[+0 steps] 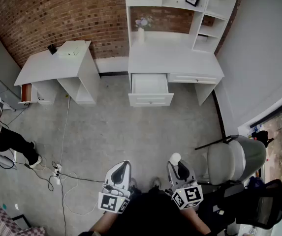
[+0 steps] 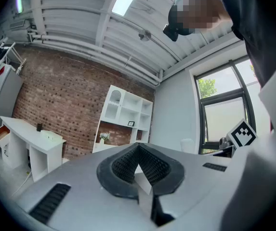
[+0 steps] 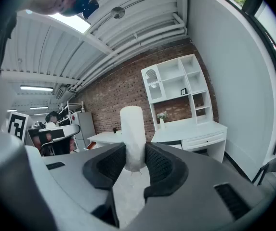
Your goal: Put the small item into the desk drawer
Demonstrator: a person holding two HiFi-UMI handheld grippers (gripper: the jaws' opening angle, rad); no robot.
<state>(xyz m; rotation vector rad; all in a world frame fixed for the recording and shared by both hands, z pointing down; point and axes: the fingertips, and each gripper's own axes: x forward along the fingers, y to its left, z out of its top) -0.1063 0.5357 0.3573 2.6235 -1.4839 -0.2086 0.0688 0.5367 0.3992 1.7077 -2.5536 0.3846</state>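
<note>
A white desk (image 1: 172,58) with a shelf hutch stands against the brick wall far ahead, and its left drawer (image 1: 150,89) is pulled open. My right gripper (image 1: 178,170) is low at my body, shut on a small white cylinder (image 1: 174,158). In the right gripper view the cylinder (image 3: 132,134) stands upright between the pads (image 3: 159,165), and the desk (image 3: 195,129) shows beyond it. My left gripper (image 1: 121,173) hangs beside the right one. The left gripper view shows its pads (image 2: 152,163) meeting at the tips with nothing between them.
A second white desk (image 1: 57,65) with an open orange-lined drawer (image 1: 26,93) stands at the left. Cables (image 1: 57,171) trail over the grey floor. A person's legs (image 1: 17,144) are at the far left. Grey office chairs (image 1: 234,159) sit close on my right.
</note>
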